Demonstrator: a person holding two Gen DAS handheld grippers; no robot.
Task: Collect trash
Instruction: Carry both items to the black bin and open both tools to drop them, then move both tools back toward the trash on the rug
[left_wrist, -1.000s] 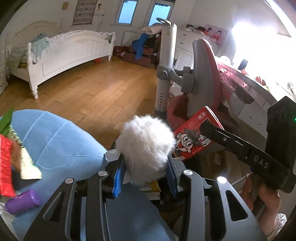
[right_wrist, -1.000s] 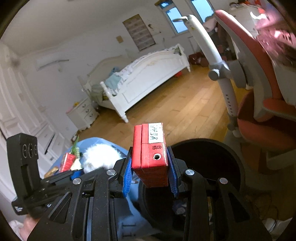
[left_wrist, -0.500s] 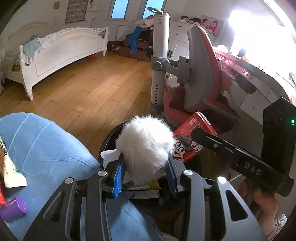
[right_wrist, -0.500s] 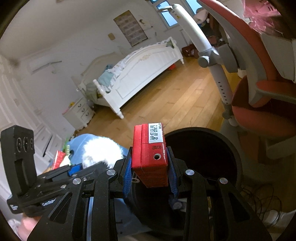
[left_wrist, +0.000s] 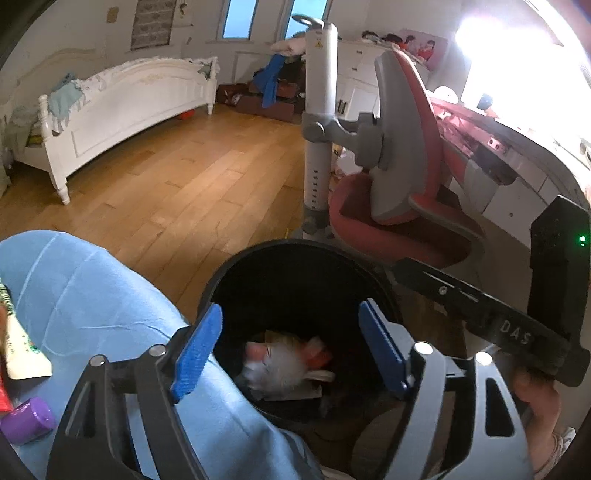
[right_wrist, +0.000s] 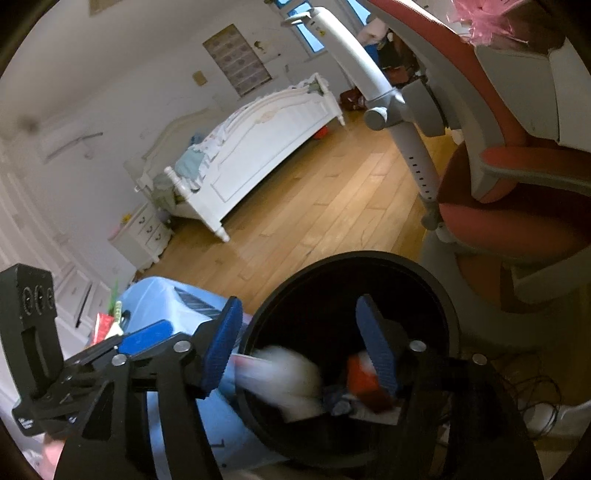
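Both grippers hang open and empty over a black round trash bin (left_wrist: 236, 273) (right_wrist: 439, 295). My left gripper (left_wrist: 290, 349) has its blue pads wide apart. Below it, the white fluffy ball (left_wrist: 275, 363) lies blurred inside the bin on other rubbish. My right gripper (right_wrist: 301, 349) is also wide open. Below it, in the bin, are the white fluffy ball (right_wrist: 291, 376), blurred, and the red carton (right_wrist: 364, 384). The right gripper's body shows in the left wrist view (left_wrist: 517, 332).
A table with a blue cloth (left_wrist: 85, 295) stands left of the bin, holding a purple bottle (left_wrist: 27, 424) and snack wrappers (left_wrist: 20, 347). A red and grey chair (left_wrist: 399, 206) stands close behind the bin. A white bed (left_wrist: 122, 110) is across the wooden floor.
Both grippers have opened over the bin. The fluffy ball dropped from the left gripper and the red carton from the right gripper into the bin.
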